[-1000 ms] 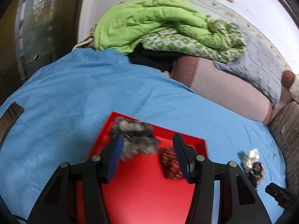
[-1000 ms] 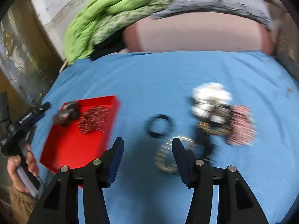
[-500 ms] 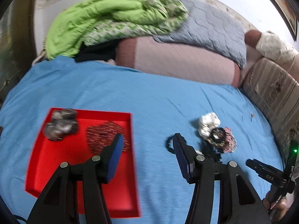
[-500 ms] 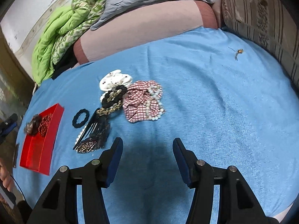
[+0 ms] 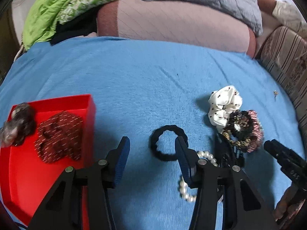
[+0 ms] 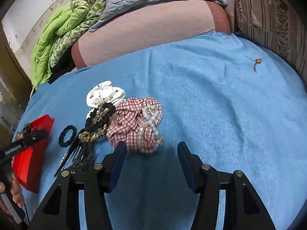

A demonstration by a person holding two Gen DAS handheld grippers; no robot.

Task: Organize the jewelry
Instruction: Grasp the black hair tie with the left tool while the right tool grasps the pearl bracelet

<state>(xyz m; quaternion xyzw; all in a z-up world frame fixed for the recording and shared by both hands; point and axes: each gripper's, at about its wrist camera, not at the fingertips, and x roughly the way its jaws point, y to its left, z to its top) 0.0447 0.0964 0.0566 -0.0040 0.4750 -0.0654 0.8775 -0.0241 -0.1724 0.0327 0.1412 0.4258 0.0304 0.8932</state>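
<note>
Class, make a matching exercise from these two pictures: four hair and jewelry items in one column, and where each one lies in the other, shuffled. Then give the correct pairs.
Items
1. dark red scrunchie
2. black hair tie
3. white dotted scrunchie
4. pearl bracelet

Places
A. on the checked scrunchie
B. in the red tray
C. alone on the blue cover, ahead of the left gripper
D. at the far end of the pile

Pairs: 1-B, 2-C, 3-D, 4-A
</note>
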